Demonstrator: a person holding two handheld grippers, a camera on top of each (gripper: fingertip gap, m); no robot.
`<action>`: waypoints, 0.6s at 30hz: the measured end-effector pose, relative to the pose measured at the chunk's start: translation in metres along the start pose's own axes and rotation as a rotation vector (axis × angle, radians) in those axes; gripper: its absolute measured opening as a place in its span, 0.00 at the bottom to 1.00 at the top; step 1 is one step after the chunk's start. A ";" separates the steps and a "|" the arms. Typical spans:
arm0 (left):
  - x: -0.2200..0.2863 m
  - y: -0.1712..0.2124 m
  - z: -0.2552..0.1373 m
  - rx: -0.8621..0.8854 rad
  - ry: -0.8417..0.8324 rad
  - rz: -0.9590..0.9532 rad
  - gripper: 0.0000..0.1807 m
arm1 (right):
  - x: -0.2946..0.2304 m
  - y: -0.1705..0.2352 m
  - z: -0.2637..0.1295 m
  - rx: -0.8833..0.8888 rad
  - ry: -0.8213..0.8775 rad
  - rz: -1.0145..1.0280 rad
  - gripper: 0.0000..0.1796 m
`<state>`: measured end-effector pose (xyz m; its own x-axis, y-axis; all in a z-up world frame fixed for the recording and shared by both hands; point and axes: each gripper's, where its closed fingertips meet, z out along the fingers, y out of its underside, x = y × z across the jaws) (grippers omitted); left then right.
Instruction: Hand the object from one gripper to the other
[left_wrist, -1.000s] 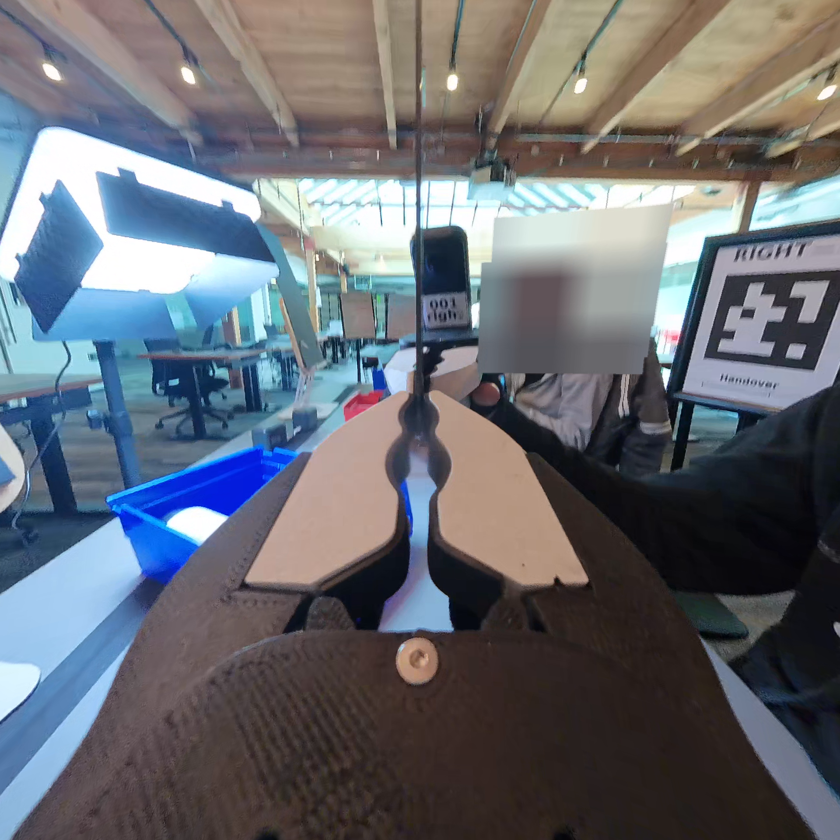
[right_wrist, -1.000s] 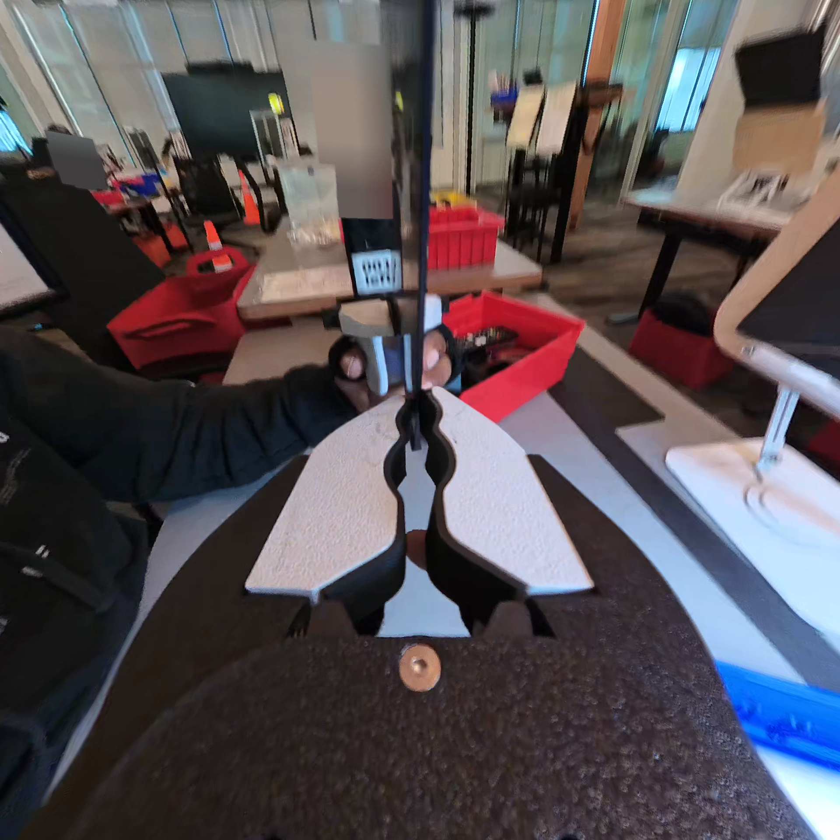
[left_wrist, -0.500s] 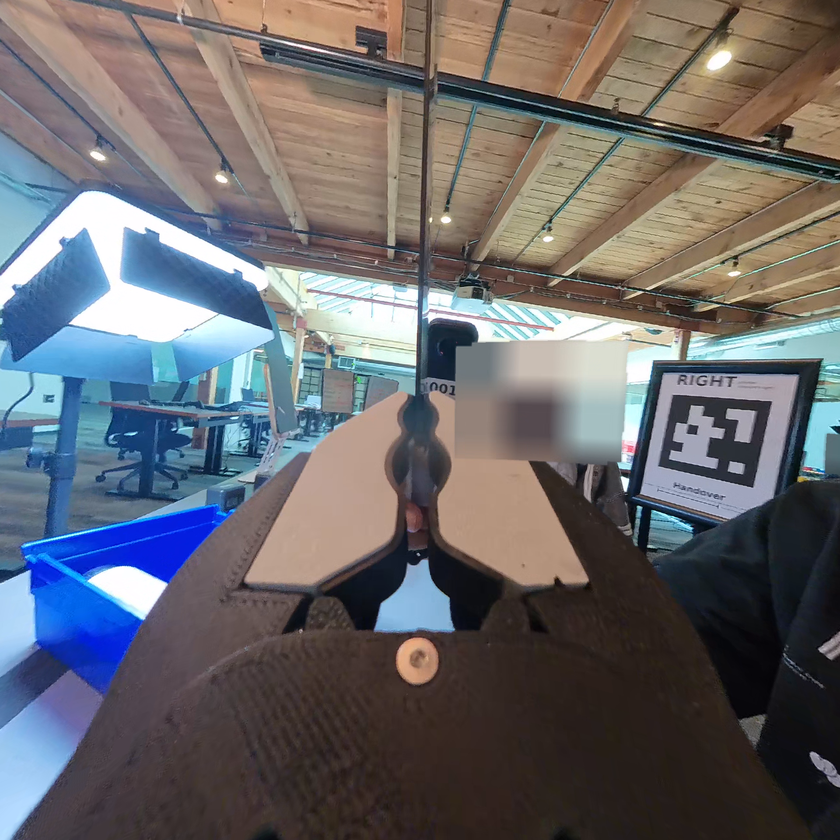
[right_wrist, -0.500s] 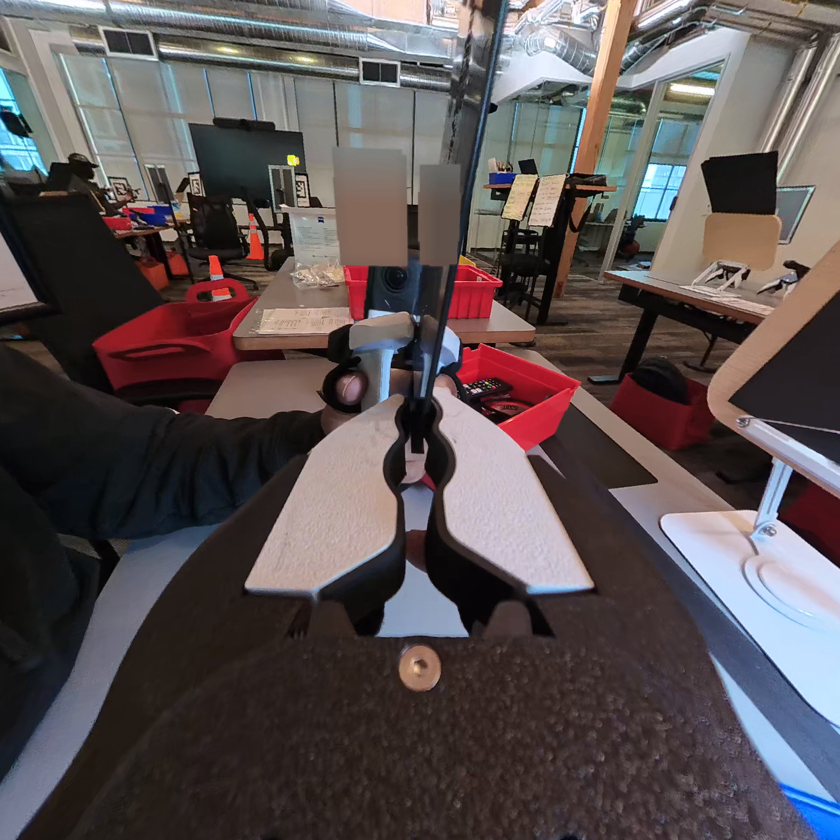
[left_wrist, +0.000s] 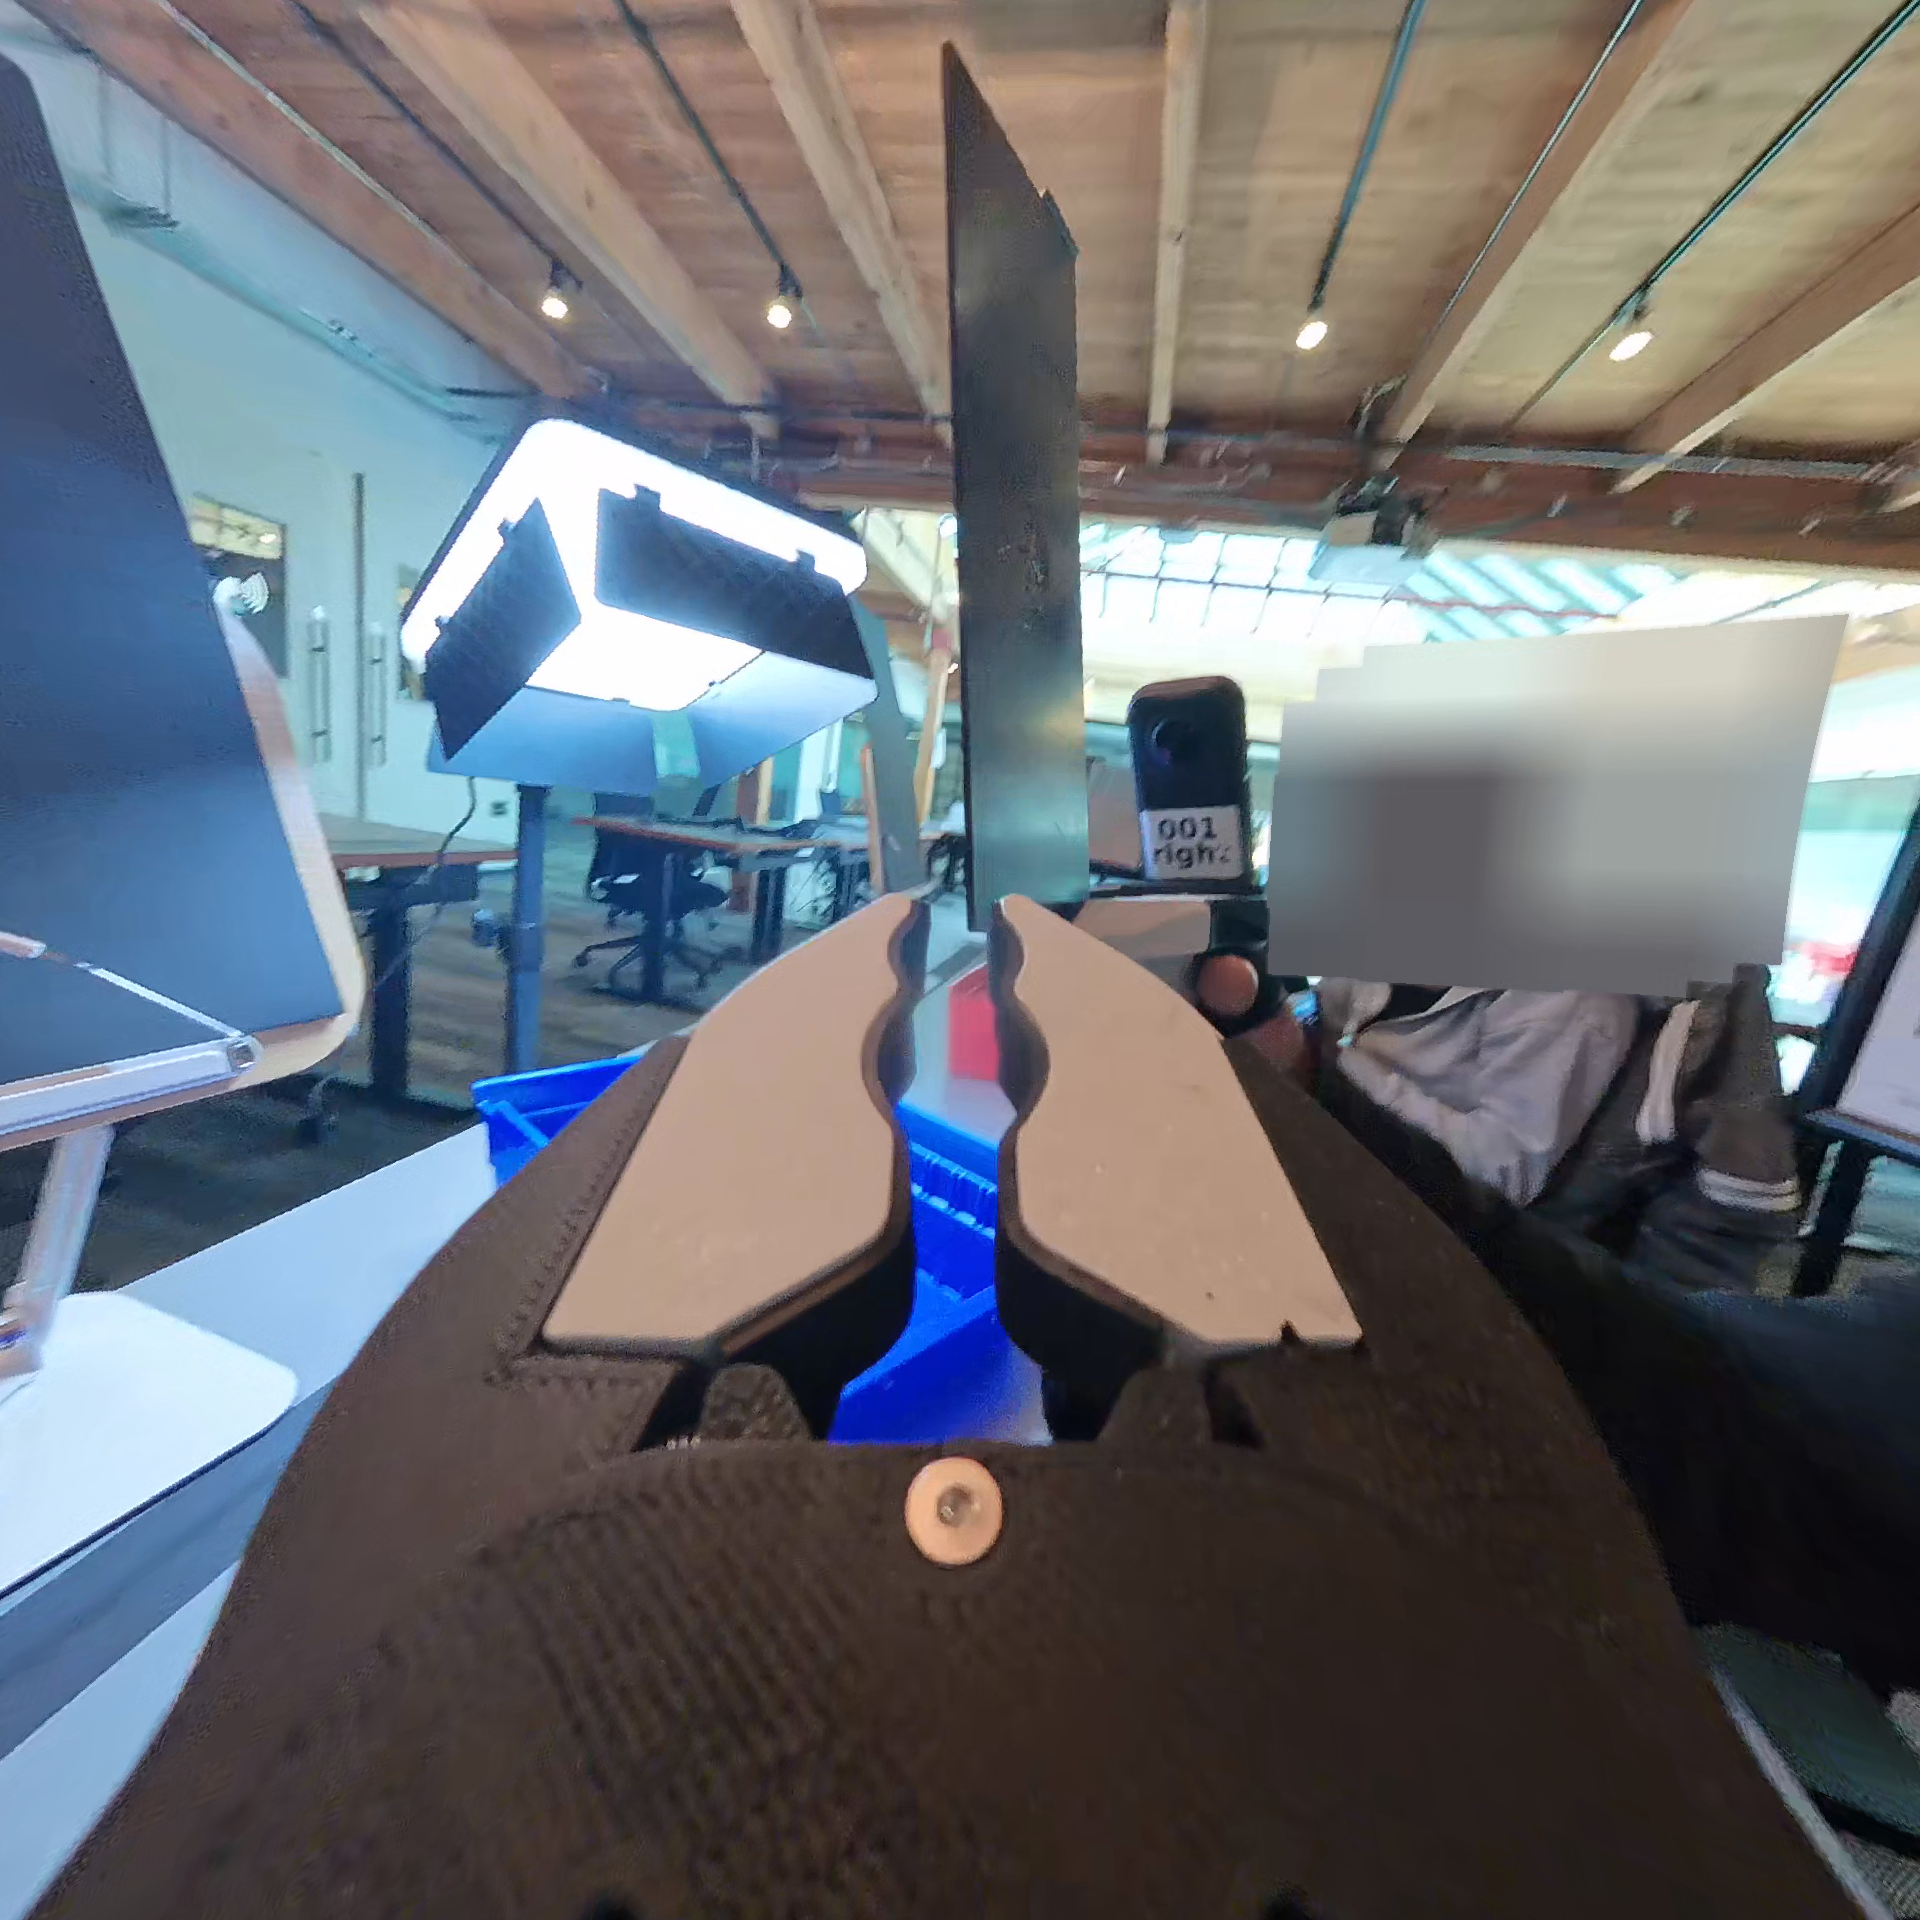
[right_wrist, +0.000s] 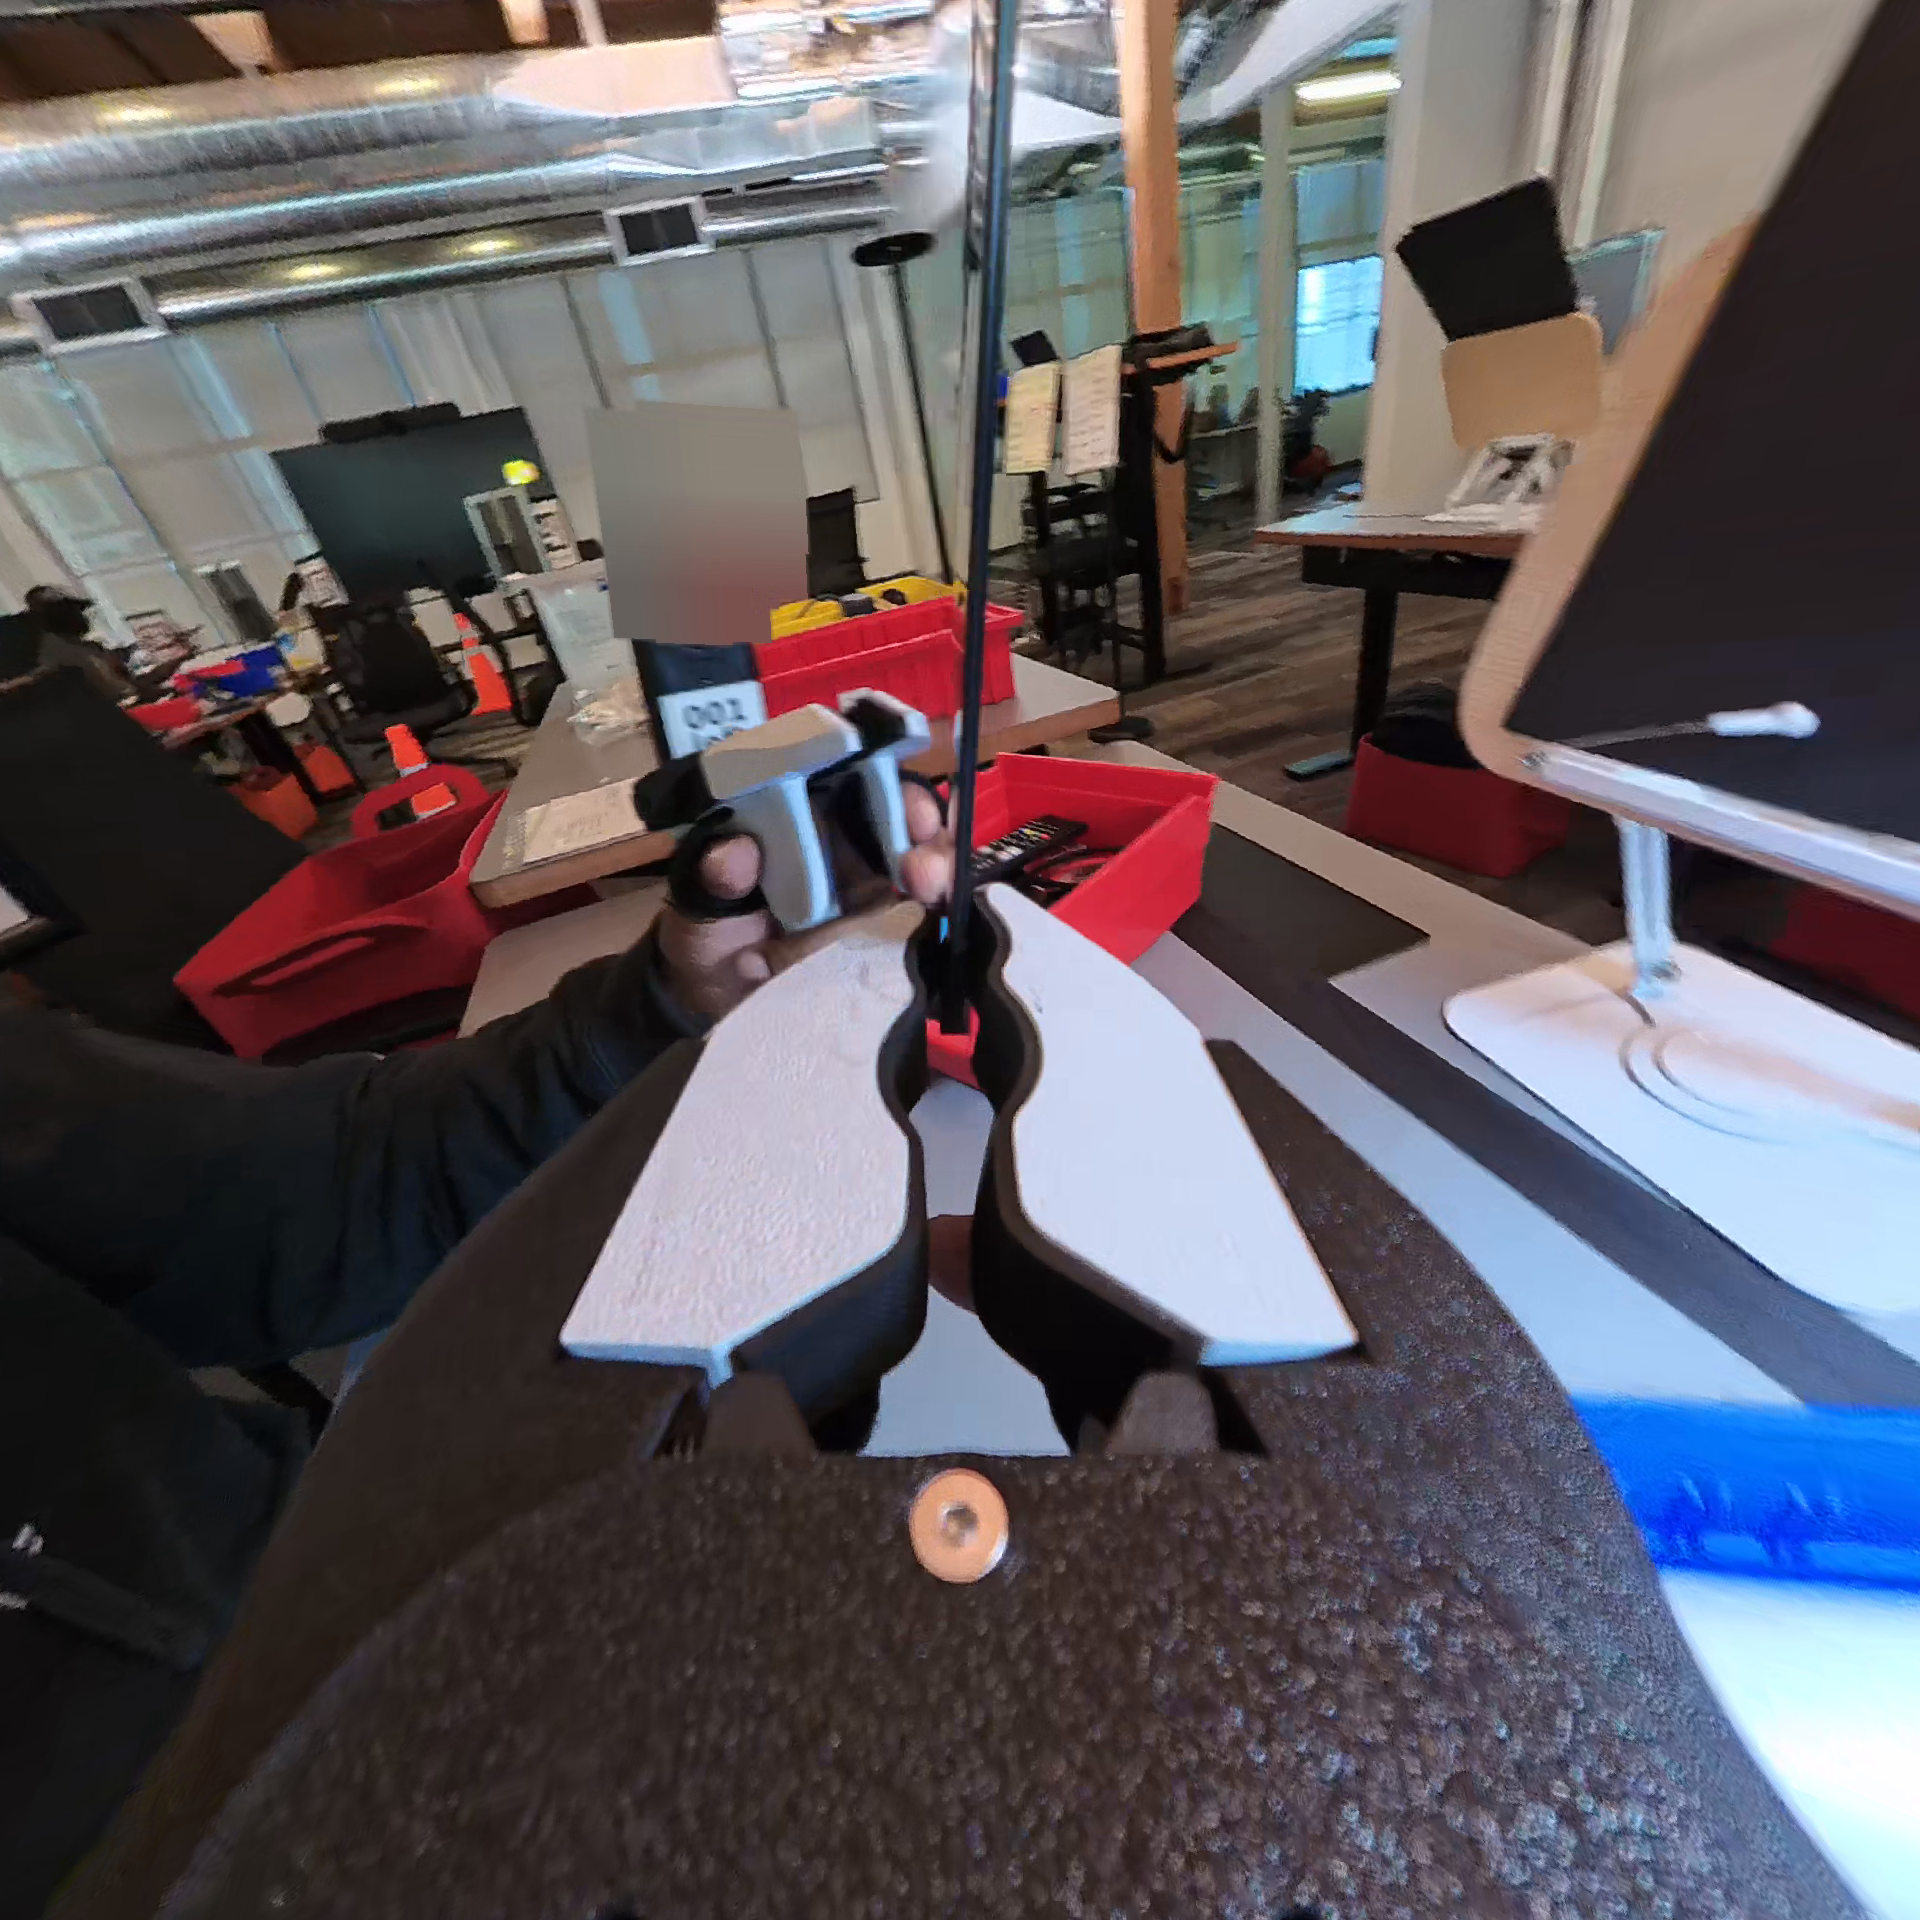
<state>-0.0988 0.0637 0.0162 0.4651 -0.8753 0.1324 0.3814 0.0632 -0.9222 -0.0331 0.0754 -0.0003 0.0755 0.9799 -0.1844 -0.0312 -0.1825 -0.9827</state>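
The object is a thin, flat black plate. In the right wrist view I see it edge-on (right_wrist: 979, 520), standing upright with its lower end pinched between the tips of my right gripper (right_wrist: 951, 935), which is shut on it. My left gripper (left_wrist: 951, 920) has its fingers parted with nothing between them. In the left wrist view the plate (left_wrist: 1013, 520) rises just beyond my right fingertip (left_wrist: 1023, 925), with the right gripper's camera (left_wrist: 1184, 769) behind it. In the right wrist view the left gripper (right_wrist: 831, 800) is just left of the plate, apart from it.
A blue bin (left_wrist: 551, 1117) lies below my left gripper. A red bin (right_wrist: 1101, 831) holding small items sits on the table beyond my right gripper. A tablet on a white stand (right_wrist: 1662, 1039) is at the right. A studio light panel (left_wrist: 644, 603) stands behind. A person's dark sleeve (right_wrist: 312, 1143) crosses the left. About 8 centimetres separates my left fingertips from my right.
Both grippers were shut on the plate. The left gripper has opened, let go and drawn off to one side. The right gripper keeps the plate upright.
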 end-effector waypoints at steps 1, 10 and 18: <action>0.001 0.005 0.003 -0.048 -0.021 0.026 0.06 | 0.005 0.002 -0.011 -0.008 0.022 0.026 0.02; 0.107 0.084 0.106 -0.564 0.180 0.263 0.03 | 0.055 0.085 -0.137 -0.041 0.345 0.370 0.02; 0.062 0.167 0.146 -0.787 0.153 0.258 0.09 | 0.077 0.132 -0.189 -0.023 0.474 0.646 0.03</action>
<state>0.1107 0.0900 -0.0763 0.3265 -0.9381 -0.1158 -0.4163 -0.0327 -0.9086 0.1568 0.1113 -0.1469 0.4649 0.5427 -0.6995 -0.1935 -0.7087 -0.6785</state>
